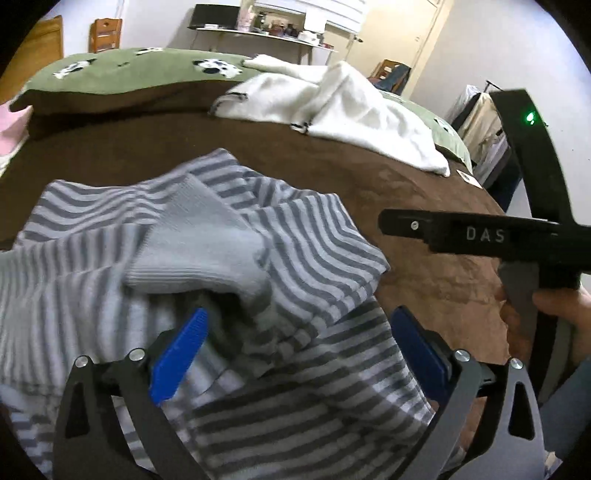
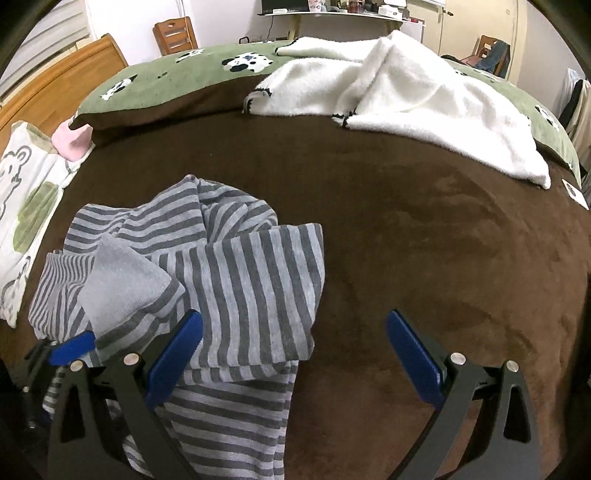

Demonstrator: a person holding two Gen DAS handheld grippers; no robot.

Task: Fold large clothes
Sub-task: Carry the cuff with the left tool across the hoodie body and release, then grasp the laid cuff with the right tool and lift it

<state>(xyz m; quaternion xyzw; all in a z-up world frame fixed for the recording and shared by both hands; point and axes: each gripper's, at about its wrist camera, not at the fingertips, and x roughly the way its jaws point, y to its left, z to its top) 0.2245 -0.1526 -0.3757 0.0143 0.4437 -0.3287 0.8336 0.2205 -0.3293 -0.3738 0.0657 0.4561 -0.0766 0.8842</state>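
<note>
Left wrist view: the left gripper [image 1: 295, 347] stands with its 2 blue pads spread wide, and the grey striped garment [image 1: 229, 258] lies bunched under and between them; neither pad presses on the cloth. The garment sits in a rumpled heap on the brown bedspread [image 1: 424, 206], a plain grey ribbed cuff [image 1: 199, 236] folded over on top of the stripes. To the right, the body of the right gripper [image 1: 480, 236] crosses the view, held by a hand [image 1: 554, 306] at the frame's edge, above bare bedspread.

Right wrist view: the right gripper [image 2: 295, 350] is also spread wide and grips nothing. Its left pad rests over the edge of the striped garment [image 2: 240, 280], while its right pad hangs above the brown bedspread [image 2: 424, 229]. At the lower left, a blue pad of the left gripper [image 2: 72, 349] shows beside the heap.

Farther back on the bed lies a white fleecy blanket [image 2: 406, 92], crumpled, with dark stitching at its edges, resting partly on a green cover with black-and-white animal prints [image 2: 177, 70]. At the left edge sit a printed pillow [image 2: 26, 206] and something pink [image 2: 72, 142] just beside it. Beyond the bed stand a wooden headboard [image 2: 59, 74], a wooden chair [image 2: 173, 35] and a cluttered shelf [image 2: 332, 9] along the wall.
</note>
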